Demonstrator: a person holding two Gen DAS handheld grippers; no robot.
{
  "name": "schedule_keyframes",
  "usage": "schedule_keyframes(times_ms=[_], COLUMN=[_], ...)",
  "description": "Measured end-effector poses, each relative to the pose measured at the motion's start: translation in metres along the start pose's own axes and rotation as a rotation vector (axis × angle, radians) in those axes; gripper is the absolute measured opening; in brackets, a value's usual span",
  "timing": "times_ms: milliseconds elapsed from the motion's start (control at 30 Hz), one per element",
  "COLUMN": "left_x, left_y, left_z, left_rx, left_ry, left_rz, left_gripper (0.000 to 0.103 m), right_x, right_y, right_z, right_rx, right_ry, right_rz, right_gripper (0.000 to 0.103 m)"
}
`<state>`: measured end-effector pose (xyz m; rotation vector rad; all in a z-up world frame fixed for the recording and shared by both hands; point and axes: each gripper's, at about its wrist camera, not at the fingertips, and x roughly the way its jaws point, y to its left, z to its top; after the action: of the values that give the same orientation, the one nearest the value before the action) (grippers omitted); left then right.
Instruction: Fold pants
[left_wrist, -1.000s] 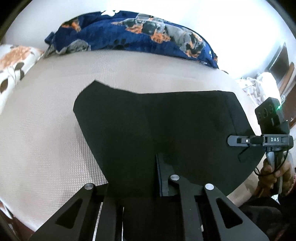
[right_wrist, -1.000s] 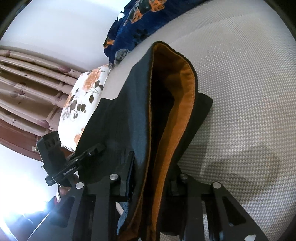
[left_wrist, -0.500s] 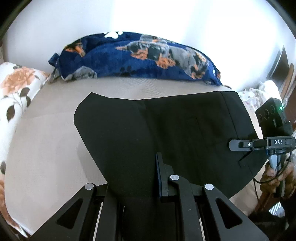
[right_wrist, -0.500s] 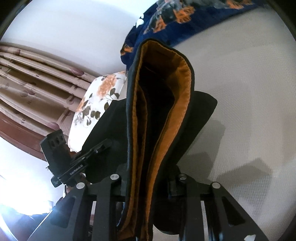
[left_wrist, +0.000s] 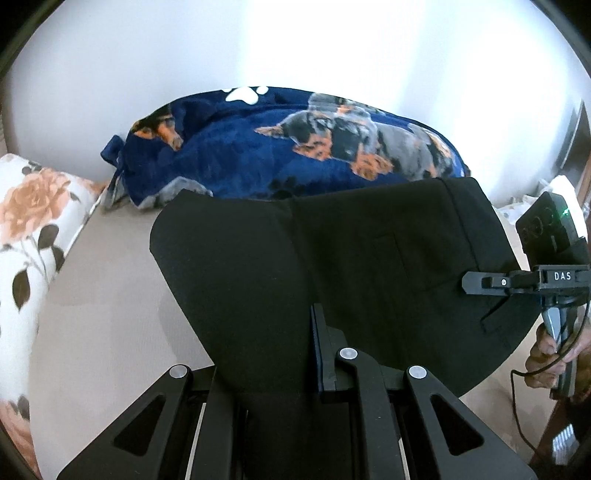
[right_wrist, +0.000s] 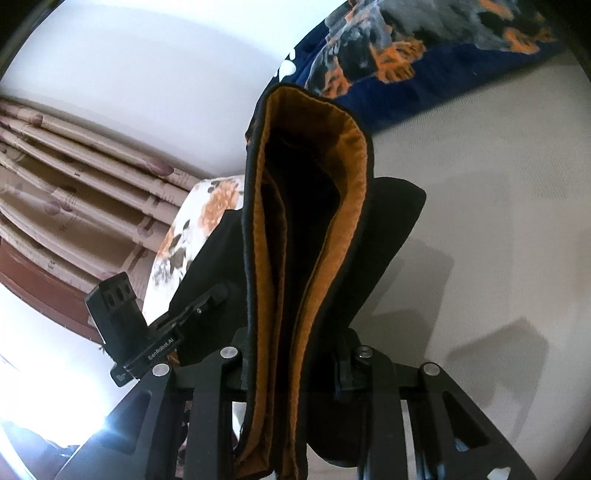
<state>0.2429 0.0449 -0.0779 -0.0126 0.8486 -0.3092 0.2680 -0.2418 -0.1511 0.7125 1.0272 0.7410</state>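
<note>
Black pants hang stretched between both grippers above the beige bed. My left gripper is shut on the near edge of the fabric; the cloth covers its left finger. In the left wrist view my right gripper pinches the pants' right edge, with a hand on its handle. In the right wrist view the waistband, with its orange lining, stands upright between the fingers of my right gripper, which is shut on it. The left gripper grips the far left edge there.
A dark blue dog-print blanket lies bunched along the far side of the bed against the white wall. A floral pillow is at the left end. Striped curtains hang beyond the pillow. A cable dangles from the right gripper's handle.
Both grippers have risen and moved toward the blanket with the pants in them. The fabric has come up off the sheet, and the blanket and wall fill more of the views.
</note>
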Motion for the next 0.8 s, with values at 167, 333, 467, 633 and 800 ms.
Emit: schedule_keyframes(times_ms=[167,333,467,633,800], left_x=[0.025,0.049,0.069,0.092,0.105], left_y=[0.015,0.03,0.038,0.045,0.056], left_z=[0.026,0.047,0.052,0.045,0.032], left_rx=[0.003,-0.013,-0.005,0.006,-0.036], left_ry=[-0.023,-0.041,-0.028,0.004,0.024], left_rz=[0.028,0.051,0.066,0.084,0.085], left_gripper=[0.013,0.013,0.013,0.013,0.014], right_x=[0.015,0.028,0.039,0.049,0.054], right_y=[-0.006,-0.014,-0.021,-0.04,-0.06], right_z=[0.032,0.054,0.062,0.061,0.055], right_rx=[-0.012,-0.017,-0.02,0.017,0.072], right_ry=[-0.015,-0.038,-0.039,-0.027,-0.015], right_rz=[0.008,0.009,-0.005,-0.029,-0.048], right_gripper=[0.025,0.025,0.025,0.025,0.025])
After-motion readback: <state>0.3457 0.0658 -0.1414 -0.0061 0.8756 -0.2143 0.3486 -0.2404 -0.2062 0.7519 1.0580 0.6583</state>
